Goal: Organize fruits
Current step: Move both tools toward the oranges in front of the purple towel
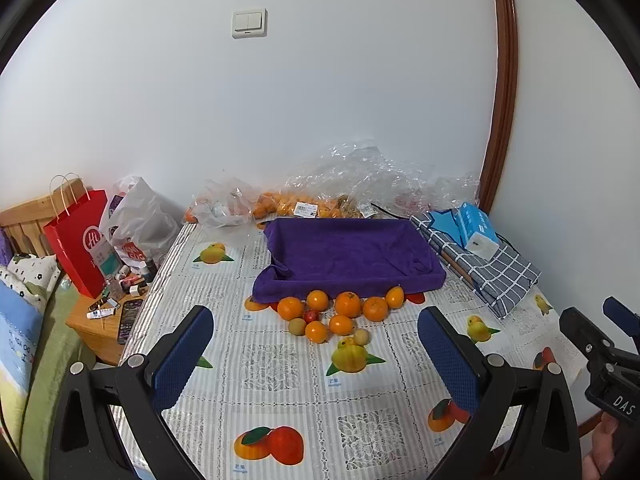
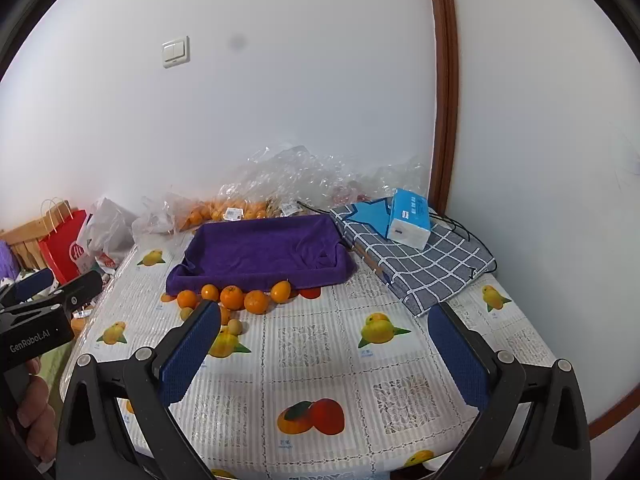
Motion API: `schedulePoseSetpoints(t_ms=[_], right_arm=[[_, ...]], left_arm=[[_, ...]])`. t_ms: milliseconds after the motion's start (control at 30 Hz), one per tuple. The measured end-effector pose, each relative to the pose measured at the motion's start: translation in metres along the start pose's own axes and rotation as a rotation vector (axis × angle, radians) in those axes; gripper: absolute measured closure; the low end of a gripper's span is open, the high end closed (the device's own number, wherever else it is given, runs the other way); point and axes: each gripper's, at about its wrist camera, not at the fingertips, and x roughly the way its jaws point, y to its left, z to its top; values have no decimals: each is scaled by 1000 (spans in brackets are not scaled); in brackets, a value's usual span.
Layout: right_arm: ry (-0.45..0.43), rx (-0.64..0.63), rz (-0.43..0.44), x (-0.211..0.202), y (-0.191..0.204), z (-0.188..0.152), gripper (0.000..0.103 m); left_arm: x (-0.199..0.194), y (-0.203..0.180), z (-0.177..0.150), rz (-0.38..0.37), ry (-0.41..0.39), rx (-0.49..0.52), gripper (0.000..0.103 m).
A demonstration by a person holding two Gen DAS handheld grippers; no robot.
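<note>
Several oranges [image 1: 347,304] lie in a loose pile on the tablecloth, with a small red fruit [image 1: 311,315] and pale round fruits [image 1: 297,326] among them; the pile also shows in the right wrist view [image 2: 256,301]. Right behind the pile stands a tray lined with a purple towel [image 1: 352,256], also in the right wrist view [image 2: 260,252]; it holds no fruit. My left gripper [image 1: 316,340] is open and empty, hovering in front of the pile. My right gripper [image 2: 324,328] is open and empty, to the right of the pile.
Clear plastic bags with more oranges [image 1: 288,204] lie against the wall. A tissue pack [image 1: 478,230] rests on a checked cloth bag [image 1: 496,272] at the right. A red paper bag [image 1: 78,240] and small items stand on a low cabinet [image 1: 96,328] at the left.
</note>
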Motion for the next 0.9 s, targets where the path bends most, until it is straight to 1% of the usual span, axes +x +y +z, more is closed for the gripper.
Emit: schedulePoseSetpoints(t_ms=[700, 900], right_arm=[[-17, -1, -6, -6, 1, 2, 1], [-13, -7, -8, -5, 2, 1, 1]], left_arm=[[-1, -8, -6, -20, 3, 16, 0], [-1, -5, -2, 2, -13, 52, 0]])
